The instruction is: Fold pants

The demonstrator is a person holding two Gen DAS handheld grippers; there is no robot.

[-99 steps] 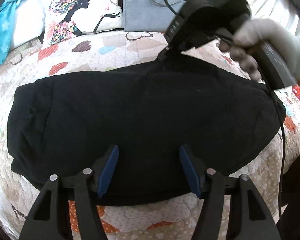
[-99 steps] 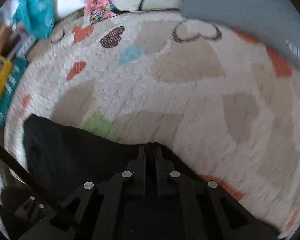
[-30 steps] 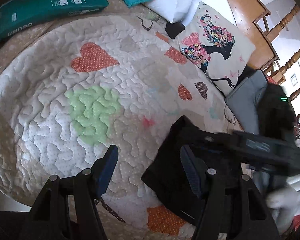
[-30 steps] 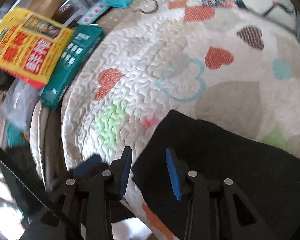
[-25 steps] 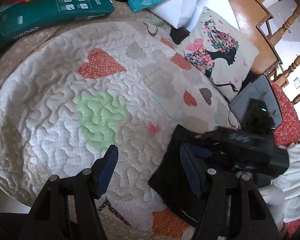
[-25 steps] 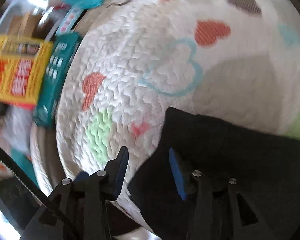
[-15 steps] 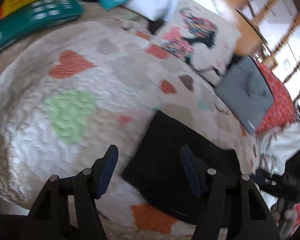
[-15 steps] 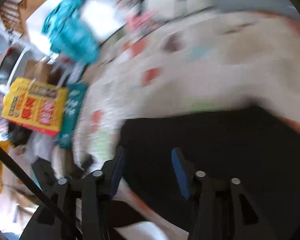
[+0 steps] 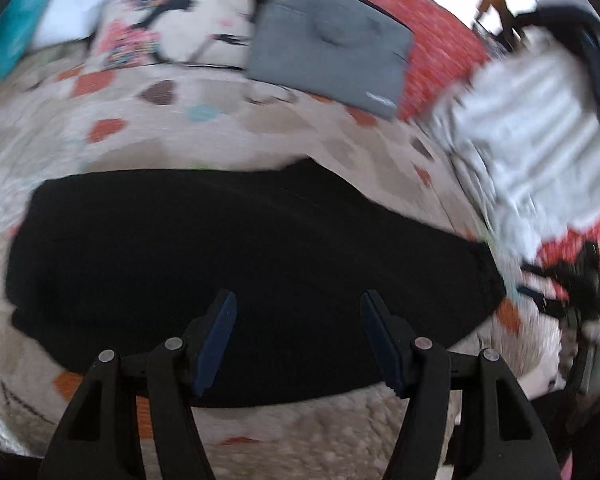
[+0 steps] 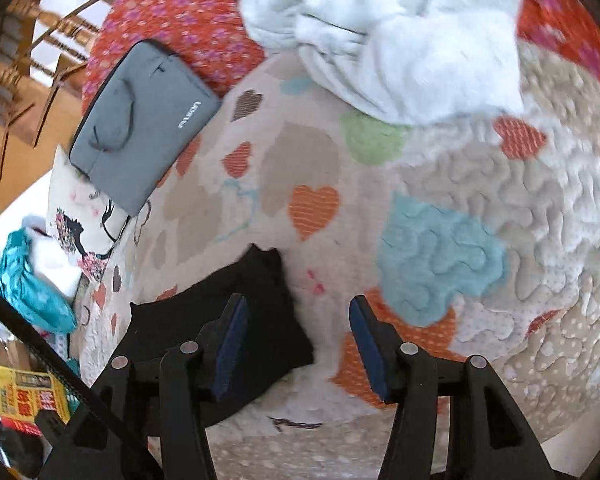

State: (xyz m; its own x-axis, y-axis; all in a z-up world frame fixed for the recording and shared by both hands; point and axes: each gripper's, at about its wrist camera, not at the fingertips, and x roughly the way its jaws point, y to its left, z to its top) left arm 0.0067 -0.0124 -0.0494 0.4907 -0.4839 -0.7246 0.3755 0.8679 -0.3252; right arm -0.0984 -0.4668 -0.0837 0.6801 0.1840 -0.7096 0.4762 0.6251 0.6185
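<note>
The black pants (image 9: 236, 264) lie folded flat in a wide band across the heart-patterned quilt (image 9: 148, 136). My left gripper (image 9: 298, 340) is open and empty, held over the near edge of the pants. My right gripper (image 10: 296, 346) is open and empty at the pants' right end (image 10: 236, 320); its left finger is over the black fabric and its right finger over the quilt (image 10: 440, 264). It also shows blurred at the right edge of the left wrist view (image 9: 572, 288).
A grey laptop sleeve (image 9: 328, 48) and a printed cushion (image 9: 168, 24) lie at the back. A pale crumpled blanket (image 10: 388, 28) lies on a red cover (image 10: 180, 12) to the right. Teal cloth (image 10: 28, 284) and yellow packaging (image 10: 24, 396) sit far left.
Both views swung from the left end of the pants to the right. The right gripper, earlier shut on the fabric, has opened and moved to the right end. The left gripper stayed open.
</note>
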